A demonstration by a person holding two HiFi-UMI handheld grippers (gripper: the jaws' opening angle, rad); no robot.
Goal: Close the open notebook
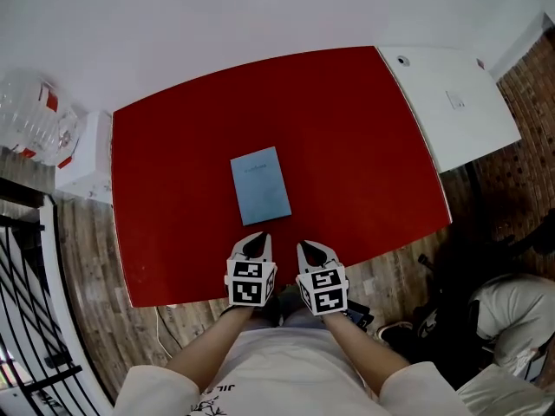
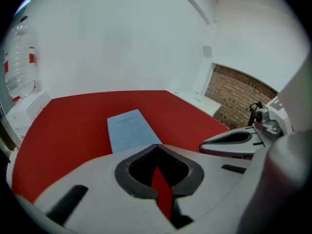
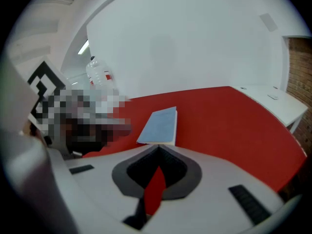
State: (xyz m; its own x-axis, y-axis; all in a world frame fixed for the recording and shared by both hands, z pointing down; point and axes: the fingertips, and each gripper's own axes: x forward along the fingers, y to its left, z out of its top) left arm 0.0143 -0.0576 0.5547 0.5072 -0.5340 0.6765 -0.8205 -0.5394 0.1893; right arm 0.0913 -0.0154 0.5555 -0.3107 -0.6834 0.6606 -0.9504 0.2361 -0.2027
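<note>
Head view: one notebook, one red surface, two grippers, one clear plastic bottle off the surface's left edge, one white table against its right edge. Notebook closed, pale blue cover up, lying flat near the middle of the surface, slightly tilted, just beyond the gripper tips and touched by neither. Left gripper and right gripper side by side at the near edge, each with one marker cube.

Left gripper view: jaws pressed together at the tips, nothing pinched. One notebook ahead on the red, shut, faint print near the cover's far end. Right gripper alongside at right.

Right gripper view: jaws likewise pressed together, empty. Same single notebook ahead, cover closed, a thin white page edge showing along its right side.
</note>
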